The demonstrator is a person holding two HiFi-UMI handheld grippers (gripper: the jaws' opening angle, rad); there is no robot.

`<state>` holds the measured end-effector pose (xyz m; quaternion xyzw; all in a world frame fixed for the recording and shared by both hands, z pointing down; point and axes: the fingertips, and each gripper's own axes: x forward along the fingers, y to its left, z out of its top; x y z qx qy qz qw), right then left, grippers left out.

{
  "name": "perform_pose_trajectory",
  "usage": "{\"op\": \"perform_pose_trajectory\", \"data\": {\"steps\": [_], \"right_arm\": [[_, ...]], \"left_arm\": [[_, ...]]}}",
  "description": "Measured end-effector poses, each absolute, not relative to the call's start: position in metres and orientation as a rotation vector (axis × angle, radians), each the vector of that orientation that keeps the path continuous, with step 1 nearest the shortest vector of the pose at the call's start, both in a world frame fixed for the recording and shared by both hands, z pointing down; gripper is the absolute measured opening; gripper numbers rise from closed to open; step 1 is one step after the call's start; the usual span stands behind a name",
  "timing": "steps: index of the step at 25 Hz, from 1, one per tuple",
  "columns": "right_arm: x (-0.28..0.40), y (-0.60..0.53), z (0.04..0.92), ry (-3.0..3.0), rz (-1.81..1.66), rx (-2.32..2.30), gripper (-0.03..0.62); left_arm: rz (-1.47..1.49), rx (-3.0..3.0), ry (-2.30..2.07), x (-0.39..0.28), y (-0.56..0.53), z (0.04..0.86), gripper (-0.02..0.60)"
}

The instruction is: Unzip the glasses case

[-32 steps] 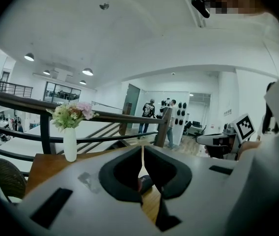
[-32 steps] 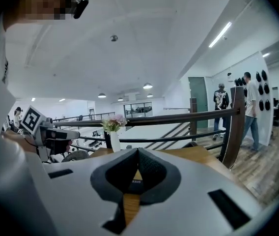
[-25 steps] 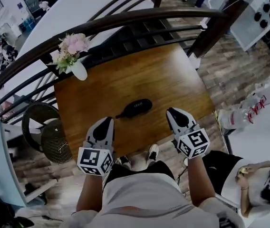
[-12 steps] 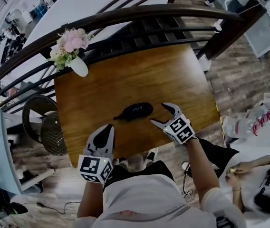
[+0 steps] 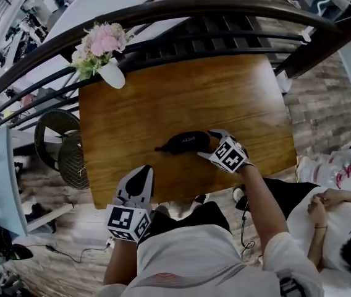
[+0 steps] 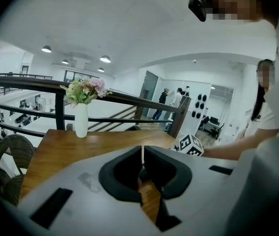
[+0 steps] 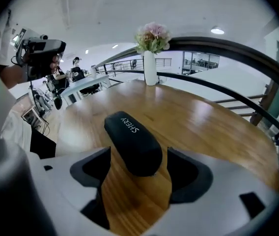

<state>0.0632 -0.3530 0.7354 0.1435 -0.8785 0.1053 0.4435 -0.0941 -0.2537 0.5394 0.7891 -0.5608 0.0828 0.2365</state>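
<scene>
The black oblong glasses case (image 5: 185,142) lies on the wooden table (image 5: 163,98), with a small tab sticking out at its left end. My right gripper (image 5: 207,144) is down at the case's right end. Its jaws have just been opening and stand open, one on each side of that end. In the right gripper view the case (image 7: 129,139) reaches in between the pads (image 7: 186,173) without touching them. My left gripper (image 5: 139,177) is shut and empty over the table's near edge, left of the case. In the left gripper view its tips (image 6: 143,154) meet.
A white vase of pink flowers (image 5: 104,57) stands at the table's far left corner. A dark railing (image 5: 181,11) curves behind the table. A wicker chair (image 5: 61,156) is on the left, and a seated person (image 5: 342,228) is close on the right.
The right gripper has dropped from above the near edge to the case's right end, and its jaws have gone from shut to open. The left gripper has sunk a little.
</scene>
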Motion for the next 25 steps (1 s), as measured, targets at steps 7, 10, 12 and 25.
{"op": "perform_pose_trajectory", "data": {"steps": [7,10,12,25], "right_arm": [[0.056,-0.354,0.77,-2.115,0.194,0.223,0.43],[0.051,-0.355,0.773,-2.106,0.167,0.206,0.411],[0.051,-0.355,0.771,-2.115,0.145,0.222,0.397],[0.052,-0.341,0.692,-2.285,0.09,0.651,0.348]], "left_arm": [[0.251,2.106,-1.546,-0.099,-0.242,0.555,0.028],[0.251,2.1,-1.541,-0.101,-0.243,0.557,0.027],[0.246,2.1,-1.537,-0.101,-0.243,0.557,0.026],[0.207,2.191,-1.463,-0.108,-0.256,0.54,0.027]]}}
